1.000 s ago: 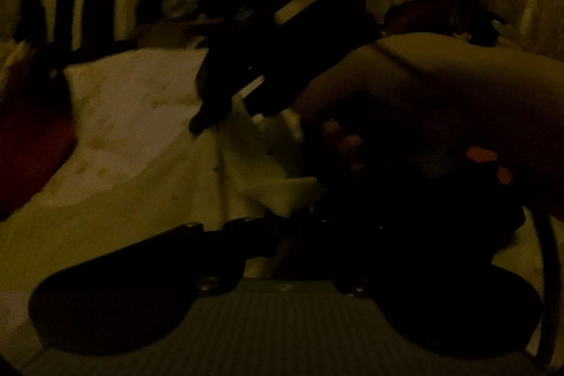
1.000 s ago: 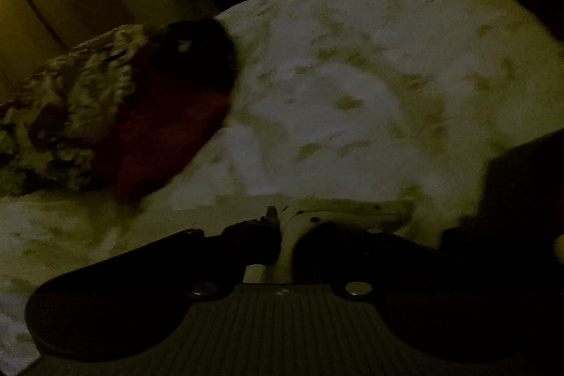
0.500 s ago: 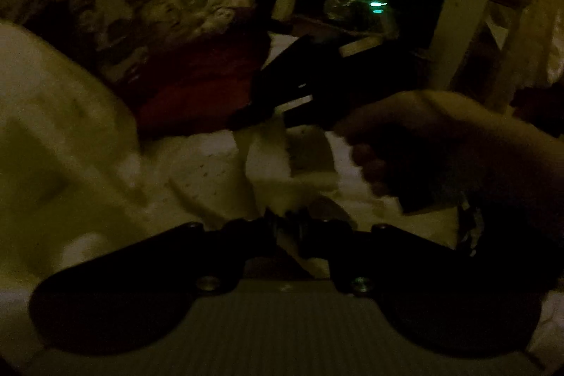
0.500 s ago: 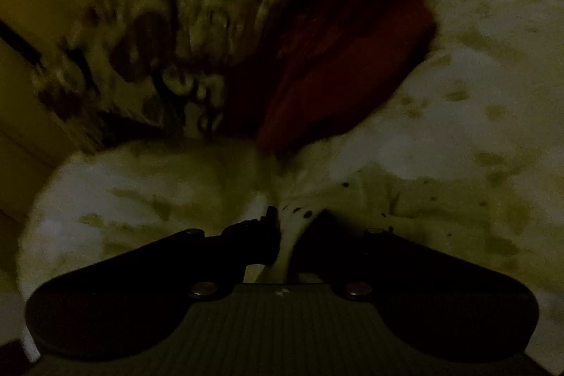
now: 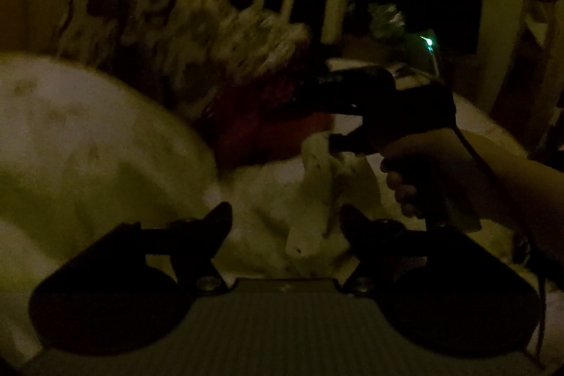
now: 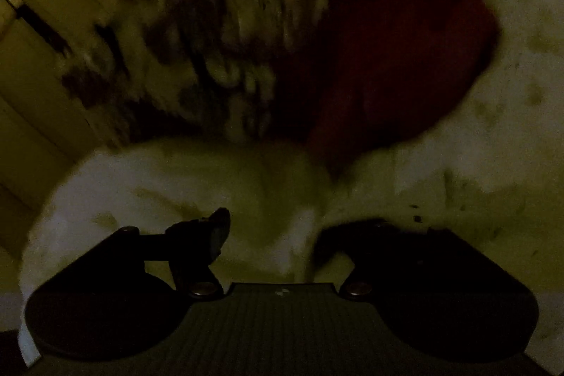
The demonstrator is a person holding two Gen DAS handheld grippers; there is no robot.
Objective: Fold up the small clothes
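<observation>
The right gripper (image 6: pixel 273 235) has just been opening, and its fingers (image 6: pixel 218 231) stand wide apart over a white cloth (image 6: pixel 289 235). A red cloth (image 6: pixel 405 66) lies behind on the bed (image 6: pixel 493 147).

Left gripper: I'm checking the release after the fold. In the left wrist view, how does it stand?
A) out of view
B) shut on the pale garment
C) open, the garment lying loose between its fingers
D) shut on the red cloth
C: the left gripper shows a wide gap, and the pale garment lies unpinched in it.
</observation>
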